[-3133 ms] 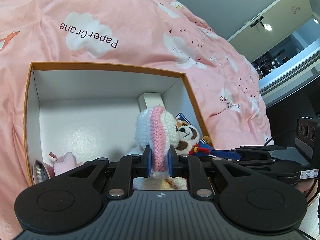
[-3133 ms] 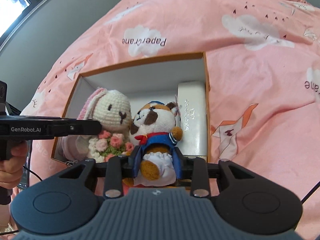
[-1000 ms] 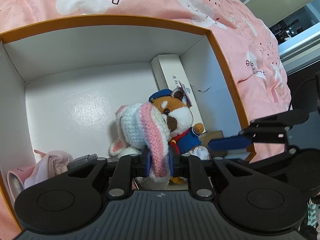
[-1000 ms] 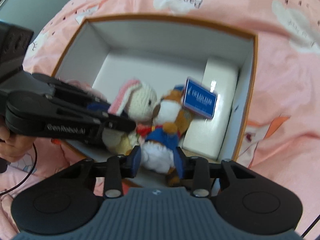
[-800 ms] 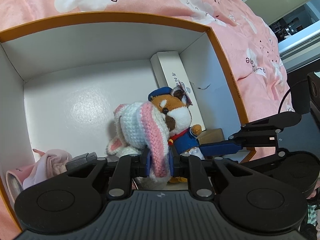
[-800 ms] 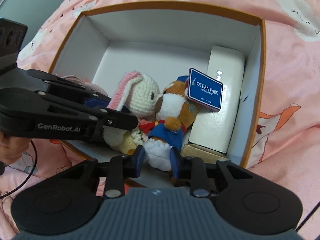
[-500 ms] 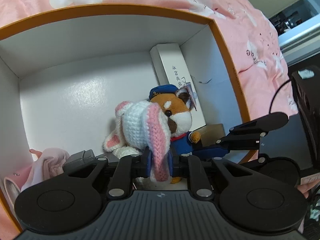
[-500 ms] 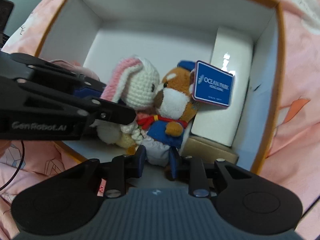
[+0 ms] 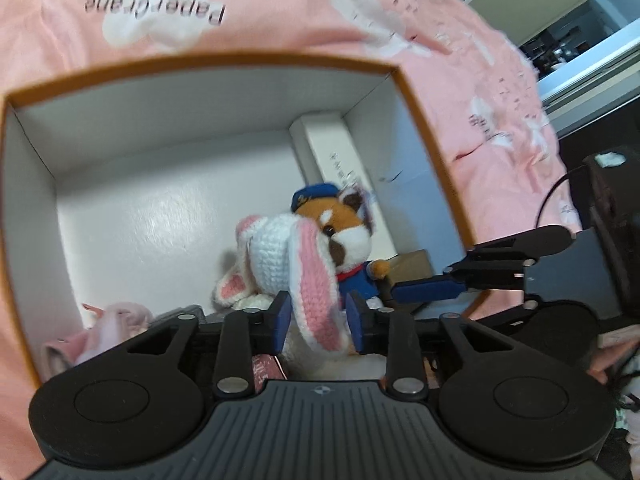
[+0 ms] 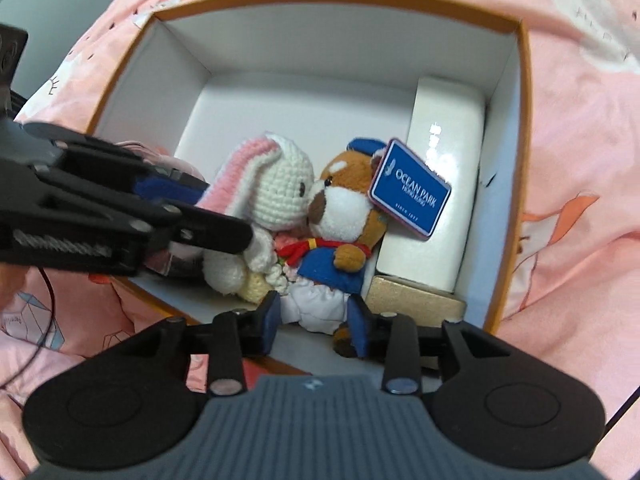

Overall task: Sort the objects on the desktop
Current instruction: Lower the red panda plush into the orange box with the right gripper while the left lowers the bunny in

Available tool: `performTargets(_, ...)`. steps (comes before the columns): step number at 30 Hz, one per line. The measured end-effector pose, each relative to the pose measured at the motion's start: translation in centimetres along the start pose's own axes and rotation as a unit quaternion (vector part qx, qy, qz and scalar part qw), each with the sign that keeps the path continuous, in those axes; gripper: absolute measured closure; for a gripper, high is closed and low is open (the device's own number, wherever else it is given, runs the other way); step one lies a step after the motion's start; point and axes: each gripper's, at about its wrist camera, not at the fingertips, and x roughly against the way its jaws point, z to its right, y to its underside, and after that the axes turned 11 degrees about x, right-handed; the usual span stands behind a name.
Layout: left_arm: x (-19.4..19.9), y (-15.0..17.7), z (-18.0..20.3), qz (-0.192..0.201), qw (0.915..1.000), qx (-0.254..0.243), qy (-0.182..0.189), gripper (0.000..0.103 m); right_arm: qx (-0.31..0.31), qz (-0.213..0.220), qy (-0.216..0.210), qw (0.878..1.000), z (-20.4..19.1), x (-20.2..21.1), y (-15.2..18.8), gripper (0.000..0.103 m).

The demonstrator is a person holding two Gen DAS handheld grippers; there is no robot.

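Note:
A crocheted white bunny (image 9: 276, 252) with pink ears and a brown plush dog (image 10: 340, 220) in a blue sailor suit sit side by side inside an orange-rimmed white box (image 9: 224, 62). My left gripper (image 9: 319, 320) is open, its blue fingers apart on either side of the bunny's pink ear (image 9: 316, 296). My right gripper (image 10: 316, 320) is open, its fingers a little apart from the dog's white legs (image 10: 316, 308). The dog carries a blue "Ocean Park" tag (image 10: 410, 200). The bunny also shows in the right wrist view (image 10: 280, 192).
A long white case (image 10: 444, 184) lies along the box's right wall, with a small tan box (image 10: 412, 304) at its near end. A pink item (image 9: 116, 320) lies in the box's near left corner. A pink cloud-print cloth (image 9: 280, 8) covers the surface around the box.
Both toys were lowered into the box. In the last half second both grippers opened, releasing the bunny's ear and the dog, and the views pulled back slightly.

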Motion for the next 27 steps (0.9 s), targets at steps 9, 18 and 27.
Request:
performTargets(9, 2.7, -0.7, 0.8, 0.078, 0.9948, -0.033, -0.056, 0.067, 0.008, 0.074, 0.037, 0.997, -0.2, 2.3, -0.7, 0.062)
performTargets(18, -2.0, -1.8, 1.2, 0.054, 0.9965, -0.034, -0.055, 0.068, -0.001, 0.082, 0.073, 0.994, 2.3, 0.3, -4.1, 0.062)
performTargets(27, -3.2, -2.0, 0.9, 0.050, 0.9945, -0.037, -0.085, 0.069, -0.007, 0.060, 0.056, 0.997, 3.1, -1.2, -4.0, 0.065)
